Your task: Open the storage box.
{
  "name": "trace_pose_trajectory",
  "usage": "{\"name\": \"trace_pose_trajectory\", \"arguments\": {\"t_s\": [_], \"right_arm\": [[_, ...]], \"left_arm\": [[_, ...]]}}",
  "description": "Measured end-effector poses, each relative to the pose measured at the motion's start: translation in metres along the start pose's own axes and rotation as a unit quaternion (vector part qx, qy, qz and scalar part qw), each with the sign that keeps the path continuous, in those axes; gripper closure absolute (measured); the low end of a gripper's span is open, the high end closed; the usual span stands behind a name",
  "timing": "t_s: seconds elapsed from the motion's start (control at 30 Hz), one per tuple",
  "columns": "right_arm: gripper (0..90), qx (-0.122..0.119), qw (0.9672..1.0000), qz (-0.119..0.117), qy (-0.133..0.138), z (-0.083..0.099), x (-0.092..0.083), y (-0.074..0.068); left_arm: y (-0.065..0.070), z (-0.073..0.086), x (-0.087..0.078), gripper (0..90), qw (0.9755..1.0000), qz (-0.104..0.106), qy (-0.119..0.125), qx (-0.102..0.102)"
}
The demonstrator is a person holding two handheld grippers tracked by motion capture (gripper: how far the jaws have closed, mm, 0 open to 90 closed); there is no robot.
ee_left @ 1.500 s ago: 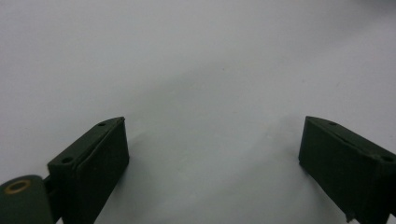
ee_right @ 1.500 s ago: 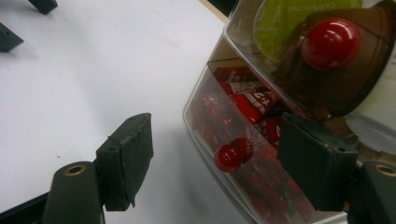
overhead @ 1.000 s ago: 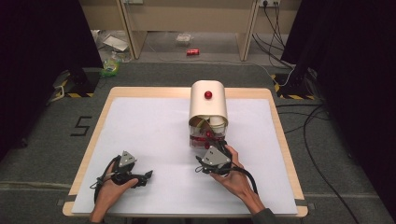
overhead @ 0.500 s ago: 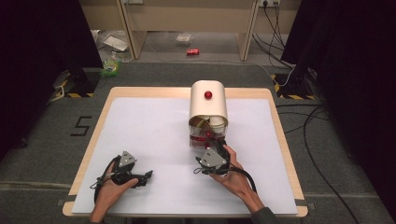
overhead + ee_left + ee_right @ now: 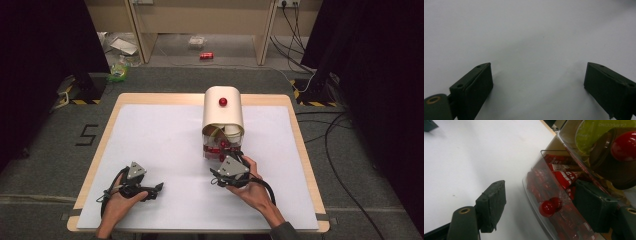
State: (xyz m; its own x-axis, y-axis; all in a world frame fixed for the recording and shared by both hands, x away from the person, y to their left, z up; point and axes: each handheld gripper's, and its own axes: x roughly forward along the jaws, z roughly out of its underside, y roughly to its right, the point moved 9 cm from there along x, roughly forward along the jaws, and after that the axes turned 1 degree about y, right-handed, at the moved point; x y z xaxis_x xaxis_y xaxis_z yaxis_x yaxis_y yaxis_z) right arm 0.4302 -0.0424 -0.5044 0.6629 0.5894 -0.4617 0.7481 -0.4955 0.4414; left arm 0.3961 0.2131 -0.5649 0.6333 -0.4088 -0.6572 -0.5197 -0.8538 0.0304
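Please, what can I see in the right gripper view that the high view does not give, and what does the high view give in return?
Right gripper view alone: the lettering on the red sachets behind the clear lower door, that door's small red knob between the open jaws of the right gripper, and a green lid reading CAPPUCCINO.

High view alone: the whole cream rounded dispenser box with its top red knob, the left gripper resting apart, and the wooden table edge.

Both: the white table cover, red sachets and right gripper.
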Motion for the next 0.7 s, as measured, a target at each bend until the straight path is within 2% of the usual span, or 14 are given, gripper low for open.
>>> {"name": "trace_pose_trajectory", "arguments": {"t_s": [0.17,0.27,0.3,0.37,0.7], "right_arm": [[27.5,0.008,0.9999,-0.014,0.003,-0.001,-0.006,-0.003],[28.4,0.021,0.9994,-0.027,0.005,-0.001,-0.01,-0.005],[29.9,0.033,0.9988,-0.035,0.009,-0.002,-0.013,-0.006],[30.6,0.038,0.9983,-0.043,0.01,-0.002,-0.015,-0.007],[32.2,0.042,0.9973,-0.059,0.012,-0.002,-0.022,-0.011]], "left_arm": [[0.0,0.0,0.0,7.7,1.0,0.0,0.0,0.0],[0.0,0.0,0.0,7.6,1.0,0.0,0.0,0.0],[0.0,0.0,0.0,7.7,1.0,0.0,0.0,0.0],[0.0,0.0,0.0,7.7,1.0,0.0,0.0,0.0],[0.0,0.0,0.0,7.7,1.0,0.0,0.0,0.0]]}}
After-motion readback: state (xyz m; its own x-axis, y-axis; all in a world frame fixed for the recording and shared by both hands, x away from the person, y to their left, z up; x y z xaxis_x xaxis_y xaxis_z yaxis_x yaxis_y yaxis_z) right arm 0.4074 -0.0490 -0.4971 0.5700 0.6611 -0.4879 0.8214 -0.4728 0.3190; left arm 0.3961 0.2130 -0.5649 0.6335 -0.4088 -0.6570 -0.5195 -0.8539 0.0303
